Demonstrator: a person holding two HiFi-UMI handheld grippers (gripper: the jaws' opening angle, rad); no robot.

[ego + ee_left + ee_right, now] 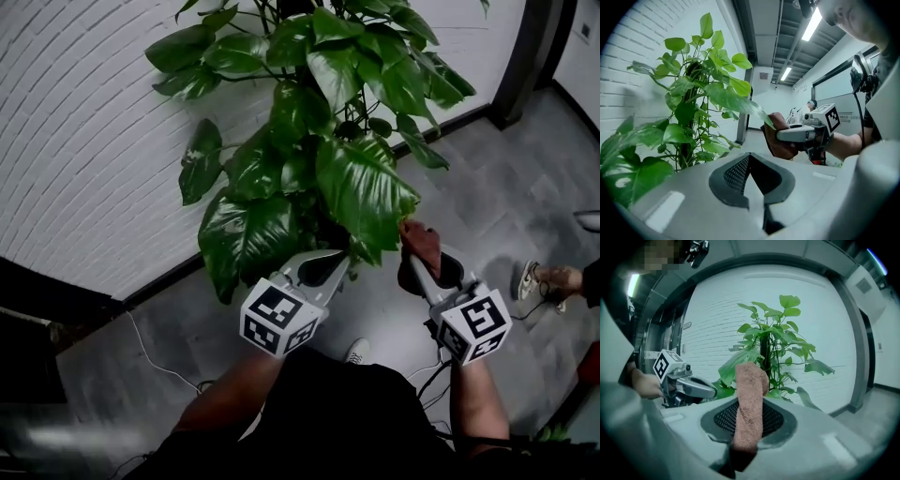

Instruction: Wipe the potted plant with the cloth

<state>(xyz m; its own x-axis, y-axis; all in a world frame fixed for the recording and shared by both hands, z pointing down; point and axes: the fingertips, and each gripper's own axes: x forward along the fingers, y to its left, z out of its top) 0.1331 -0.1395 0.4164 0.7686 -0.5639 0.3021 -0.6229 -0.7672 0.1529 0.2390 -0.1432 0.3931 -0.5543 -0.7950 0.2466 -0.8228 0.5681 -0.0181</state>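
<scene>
Right of a big leaf (361,192) on the potted plant (309,103), right gripper (419,267) pinches the cloth (424,242), its tip at leaf edge; left gripper (323,269), jaws pressed together & empty, sits under it. Prob. best: support leaf from below, wipe lightly stem-to-tip. Other leaves (244,234) crowd in; someone's shoe (553,278) well right of plant.

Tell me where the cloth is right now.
The brown cloth is clamped in the right gripper, right of centre in the head view, its top end up at the tip of a large lower leaf of the potted plant.
</scene>
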